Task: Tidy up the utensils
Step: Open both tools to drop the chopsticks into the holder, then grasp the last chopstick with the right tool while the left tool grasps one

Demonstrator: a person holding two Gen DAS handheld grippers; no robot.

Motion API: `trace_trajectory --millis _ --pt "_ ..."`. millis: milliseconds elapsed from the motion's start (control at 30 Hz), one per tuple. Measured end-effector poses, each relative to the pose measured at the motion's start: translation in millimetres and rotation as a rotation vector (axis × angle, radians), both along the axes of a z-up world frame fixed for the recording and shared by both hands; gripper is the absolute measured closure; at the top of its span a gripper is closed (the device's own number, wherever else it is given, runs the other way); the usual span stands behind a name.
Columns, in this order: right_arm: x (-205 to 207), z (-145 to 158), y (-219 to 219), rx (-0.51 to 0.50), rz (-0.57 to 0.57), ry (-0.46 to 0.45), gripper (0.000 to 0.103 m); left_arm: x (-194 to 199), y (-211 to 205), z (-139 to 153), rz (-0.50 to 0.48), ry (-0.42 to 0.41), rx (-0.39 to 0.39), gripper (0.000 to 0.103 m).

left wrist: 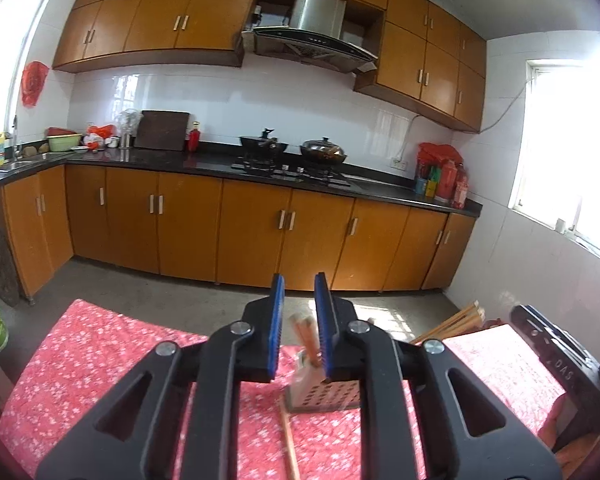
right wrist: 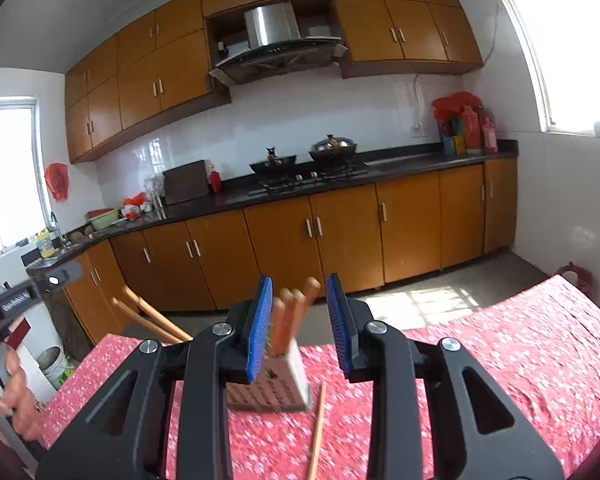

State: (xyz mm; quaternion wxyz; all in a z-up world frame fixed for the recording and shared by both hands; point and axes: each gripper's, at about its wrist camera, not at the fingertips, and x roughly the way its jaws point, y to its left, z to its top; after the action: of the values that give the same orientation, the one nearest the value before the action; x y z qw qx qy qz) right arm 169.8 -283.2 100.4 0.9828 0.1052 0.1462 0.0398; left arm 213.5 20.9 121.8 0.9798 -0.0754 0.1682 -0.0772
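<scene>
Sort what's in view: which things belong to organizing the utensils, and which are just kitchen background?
Job:
- perforated utensil holder on the red tablecloth
- wooden-handled utensils standing in it
- loose chopstick lying beside the holder
- left gripper and right gripper, both open

Background:
- woks on the stove
- cutting board
- red bottles

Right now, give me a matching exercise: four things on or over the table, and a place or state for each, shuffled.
Things:
1. utensil holder
2. loose chopstick
3. wooden handles
4. right claw

Places or states:
A. lying flat on the red tablecloth, beside the holder
B. open, holding nothing
C. standing on the tablecloth, perforated metal sides
D. sticking up out of the holder

Pairs: 1-C, 2-A, 3-D, 4-B
</scene>
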Motion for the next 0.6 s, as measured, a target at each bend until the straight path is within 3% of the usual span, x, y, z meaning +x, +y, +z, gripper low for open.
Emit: trace_trajectory --millis 100,200,400,600 --pt "-7 -29 -12 -0.009 -0.032 0.093 0.073 -15 18 -25 0.049 0.045 0.036 0.078" --pt "-3 -72 -19 -0.006 -0.045 0.230 0.073 -18 32 -72 0.085 0.143 0.103 0.075" --pt "7 -157 3 0.004 0.030 0.476 0.073 -14 40 -157 0.099 0.310 0.190 0.074" --pt "10 -190 39 0.010 0.114 0.553 0.073 -9 46 -204 0.076 0.416 0.172 0.068"
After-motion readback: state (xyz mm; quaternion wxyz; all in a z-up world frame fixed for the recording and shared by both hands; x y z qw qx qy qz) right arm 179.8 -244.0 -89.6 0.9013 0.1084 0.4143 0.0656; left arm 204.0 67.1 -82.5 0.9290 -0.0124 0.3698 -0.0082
